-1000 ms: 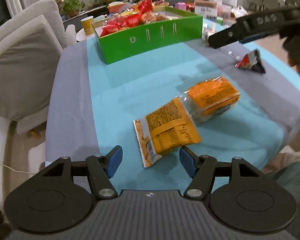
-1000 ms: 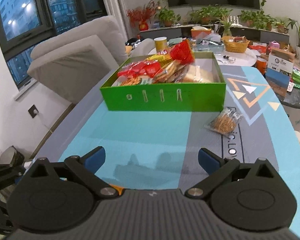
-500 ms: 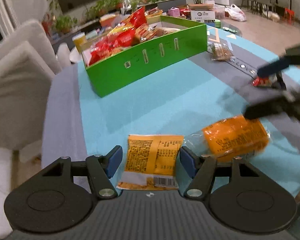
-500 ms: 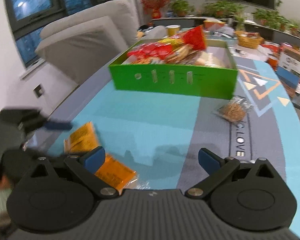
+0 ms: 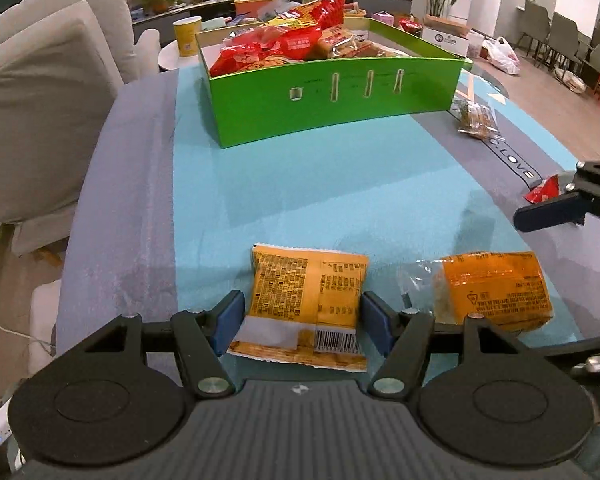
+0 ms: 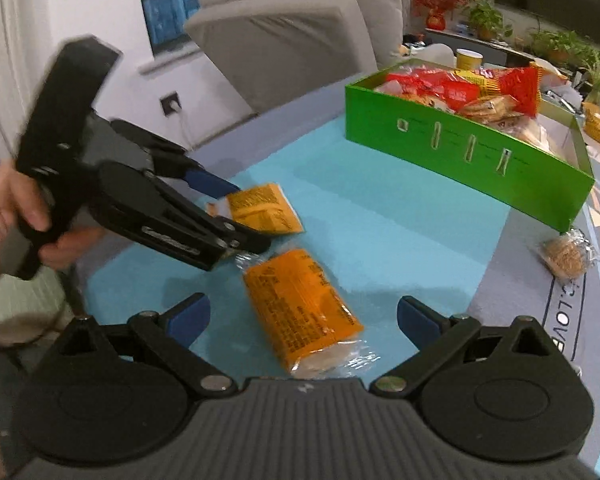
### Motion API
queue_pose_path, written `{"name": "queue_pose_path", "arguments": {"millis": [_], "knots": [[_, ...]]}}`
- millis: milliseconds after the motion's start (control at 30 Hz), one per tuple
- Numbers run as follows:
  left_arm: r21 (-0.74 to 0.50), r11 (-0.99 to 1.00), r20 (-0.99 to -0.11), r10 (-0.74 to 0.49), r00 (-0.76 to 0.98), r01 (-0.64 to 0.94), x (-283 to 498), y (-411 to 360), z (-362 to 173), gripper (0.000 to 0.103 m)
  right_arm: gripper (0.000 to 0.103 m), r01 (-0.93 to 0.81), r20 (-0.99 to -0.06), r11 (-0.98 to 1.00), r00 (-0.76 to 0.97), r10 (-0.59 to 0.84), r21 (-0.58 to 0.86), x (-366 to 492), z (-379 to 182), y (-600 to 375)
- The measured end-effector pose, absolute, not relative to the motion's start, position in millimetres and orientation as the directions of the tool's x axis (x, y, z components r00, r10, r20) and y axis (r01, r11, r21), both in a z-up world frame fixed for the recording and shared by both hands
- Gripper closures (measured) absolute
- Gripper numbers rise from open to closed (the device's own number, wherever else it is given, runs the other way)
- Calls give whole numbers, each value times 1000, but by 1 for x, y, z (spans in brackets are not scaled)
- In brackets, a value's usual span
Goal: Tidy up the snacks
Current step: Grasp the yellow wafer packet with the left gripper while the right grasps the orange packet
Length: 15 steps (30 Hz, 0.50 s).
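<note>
A flat yellow snack packet (image 5: 306, 300) lies on the teal table mat between the blue pads of my left gripper (image 5: 303, 322), which is open and straddles it; the pads stand close to its edges. Beside it lies an orange packet in clear wrap (image 5: 496, 290). My right gripper (image 6: 302, 318) hangs open over that orange packet (image 6: 300, 304), with gaps on both sides. The right wrist view also shows the left gripper (image 6: 250, 216) around the yellow packet (image 6: 260, 208). The green box (image 5: 340, 92) full of red and orange snacks stands further back.
A clear bag of brown snacks (image 5: 476, 120) and a small red packet (image 5: 542, 192) lie on the grey strip to the right. Grey sofa cushions (image 5: 40, 100) border the table's left edge. A yellow cup (image 5: 188, 36) stands behind the box. A person's hand (image 6: 4, 208) holds the left gripper.
The left gripper closed in on the yellow packet, which now sits between its fingers. The right gripper rolled and swung left and down, bringing the orange packet between its fingers.
</note>
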State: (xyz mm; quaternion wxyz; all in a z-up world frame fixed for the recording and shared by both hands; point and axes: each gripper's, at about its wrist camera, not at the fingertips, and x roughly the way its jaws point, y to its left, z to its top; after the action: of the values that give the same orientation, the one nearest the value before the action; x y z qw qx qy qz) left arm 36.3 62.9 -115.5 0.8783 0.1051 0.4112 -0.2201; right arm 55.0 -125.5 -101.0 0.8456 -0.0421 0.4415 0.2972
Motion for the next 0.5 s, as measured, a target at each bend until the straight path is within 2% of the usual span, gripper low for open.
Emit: {"name": "queue_pose_path", "arguments": {"millis": [200,433,500], "knots": [[-5,895,-760,-293,580,446,38,63,-116,44,37,-479,-782,857,455,426,189,63,-109,-128],[-4,911,-753,-275,598,413,35,63,-116,48,37,-452,-776,858,438,453,246,73,-110,-130],[1,914,-752,-268,603,407,34,62,-116,50,45,-432,-784,862,425,453,264,76,-113,-130]]}}
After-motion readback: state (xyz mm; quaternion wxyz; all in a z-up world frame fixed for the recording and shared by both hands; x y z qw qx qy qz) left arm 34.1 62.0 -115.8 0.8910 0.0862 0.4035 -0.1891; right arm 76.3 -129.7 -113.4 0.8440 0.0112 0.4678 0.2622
